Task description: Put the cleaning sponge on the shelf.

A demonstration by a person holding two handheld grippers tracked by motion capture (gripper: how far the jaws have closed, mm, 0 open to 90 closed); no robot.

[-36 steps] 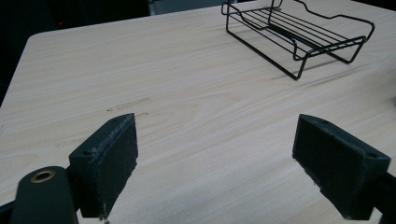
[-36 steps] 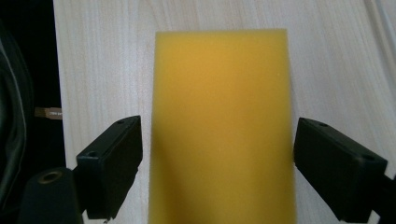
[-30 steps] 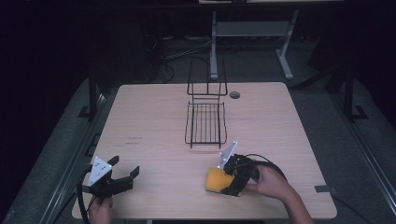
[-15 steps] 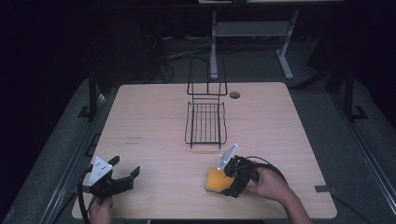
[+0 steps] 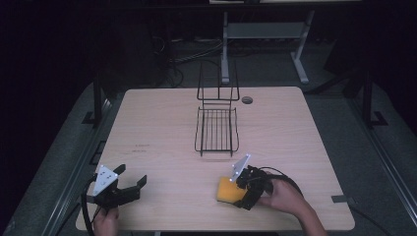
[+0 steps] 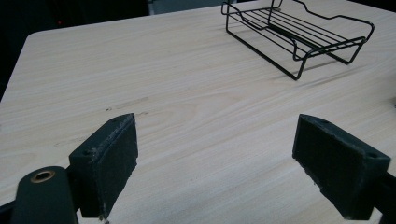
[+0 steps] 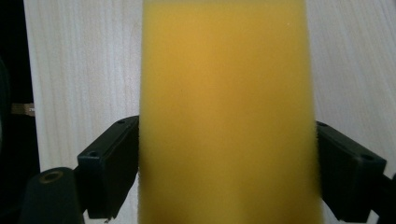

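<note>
The right gripper (image 5: 244,192) was clenched on a yellow sponge (image 5: 228,190) lying between its jaws at the near edge of the table (image 5: 162,128), and the risk as judged was that so soft a block would compress, buckle or pull out of the pads if lifted fast or squeezed off-centre. The sponge looked matte, porous and rectangular; the wire rack (image 5: 217,130), thin black rod, stood well ahead of the jaws. The left gripper (image 5: 129,187) was released, holding nothing.
</note>
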